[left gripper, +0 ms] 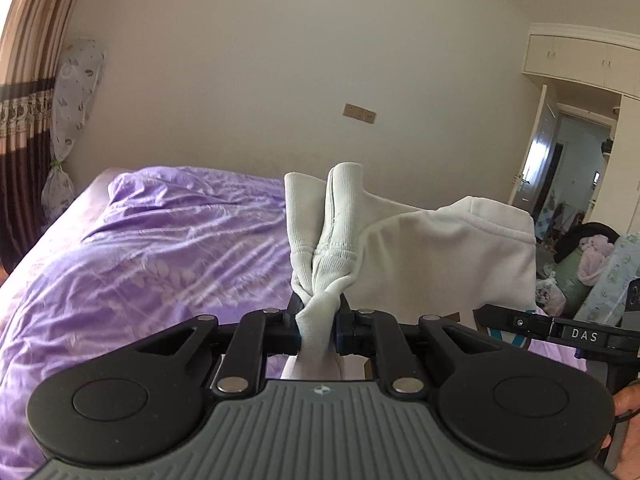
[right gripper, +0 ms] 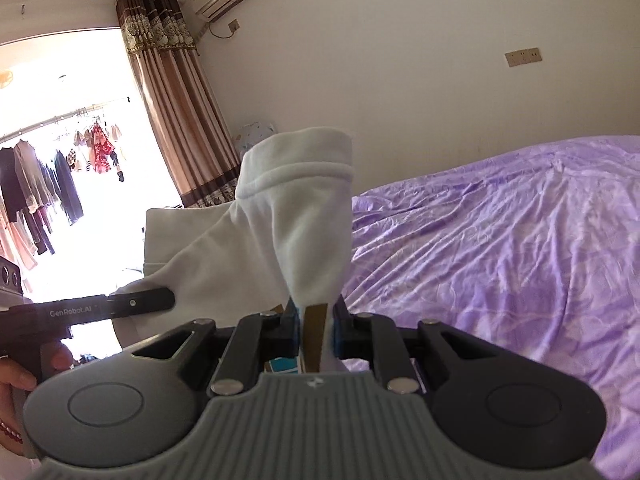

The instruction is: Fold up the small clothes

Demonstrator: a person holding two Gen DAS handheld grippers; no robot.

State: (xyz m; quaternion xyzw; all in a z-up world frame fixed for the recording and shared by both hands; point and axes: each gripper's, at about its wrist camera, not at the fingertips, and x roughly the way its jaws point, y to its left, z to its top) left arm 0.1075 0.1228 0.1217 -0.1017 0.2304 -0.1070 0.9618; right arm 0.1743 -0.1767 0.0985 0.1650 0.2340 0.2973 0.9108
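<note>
A small white garment (left gripper: 420, 256) hangs in the air above the bed, stretched between my two grippers. My left gripper (left gripper: 318, 320) is shut on a bunched end with ribbed cuffs (left gripper: 336, 216) standing up above the jaws. My right gripper (right gripper: 316, 320) is shut on the other end of the white garment (right gripper: 296, 216), where a hemmed edge folds over; a brown tag (right gripper: 314, 332) shows between the jaws. The right gripper also shows in the left wrist view (left gripper: 520, 322) at the garment's far side. The left gripper shows in the right wrist view (right gripper: 140, 302).
A bed with a wrinkled purple cover (left gripper: 160, 264) lies below and spreads to the right in the right wrist view (right gripper: 500, 248). Brown curtains (right gripper: 176, 100) and a bright window are at the left. A wardrobe and open door (left gripper: 560, 152) with piled items stand at the right.
</note>
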